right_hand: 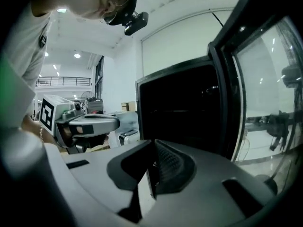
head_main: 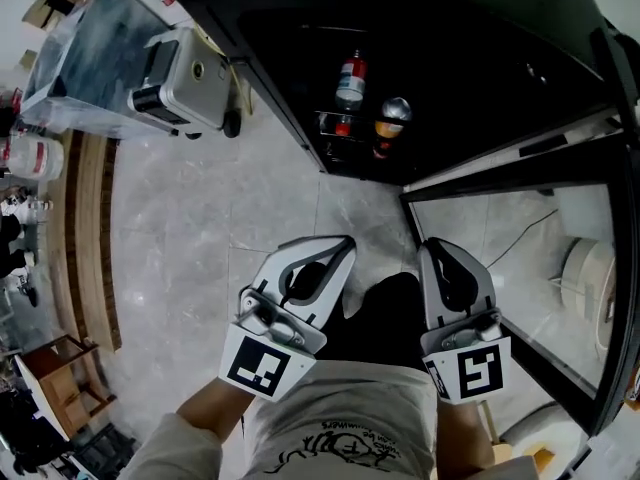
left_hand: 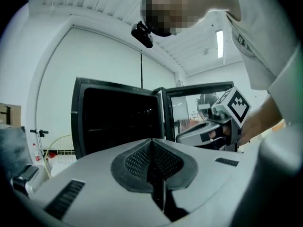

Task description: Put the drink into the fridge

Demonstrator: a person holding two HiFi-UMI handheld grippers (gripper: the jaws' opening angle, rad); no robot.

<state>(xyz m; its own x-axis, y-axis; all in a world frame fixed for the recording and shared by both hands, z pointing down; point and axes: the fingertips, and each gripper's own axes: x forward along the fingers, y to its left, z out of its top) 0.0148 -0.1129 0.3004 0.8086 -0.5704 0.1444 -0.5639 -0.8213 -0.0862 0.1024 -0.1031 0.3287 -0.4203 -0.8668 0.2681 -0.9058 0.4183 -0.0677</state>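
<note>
The black fridge (head_main: 300, 118) stands open ahead of me, its glass door (head_main: 520, 213) swung out to the right. On a shelf in the dark interior stand a bottle with a red and white label (head_main: 350, 80) and a shorter drink with a silver cap (head_main: 392, 118). My left gripper (head_main: 343, 242) and right gripper (head_main: 428, 247) are held side by side low in front of the fridge, apart from the drinks. Both are shut with nothing between the jaws. The left gripper view shows the closed pads (left_hand: 142, 160), the fridge (left_hand: 118, 122) and the right gripper (left_hand: 213, 126). In the right gripper view the pads (right_hand: 165, 167) meet too.
A grey machine (head_main: 185, 78) sits on a covered table to the left of the fridge. A wooden rail (head_main: 90, 238) runs along the left and a small wooden stand (head_main: 60, 368) is at lower left. A white round appliance (head_main: 590, 278) shows behind the glass door. Pale marble floor (head_main: 200, 228) lies between.
</note>
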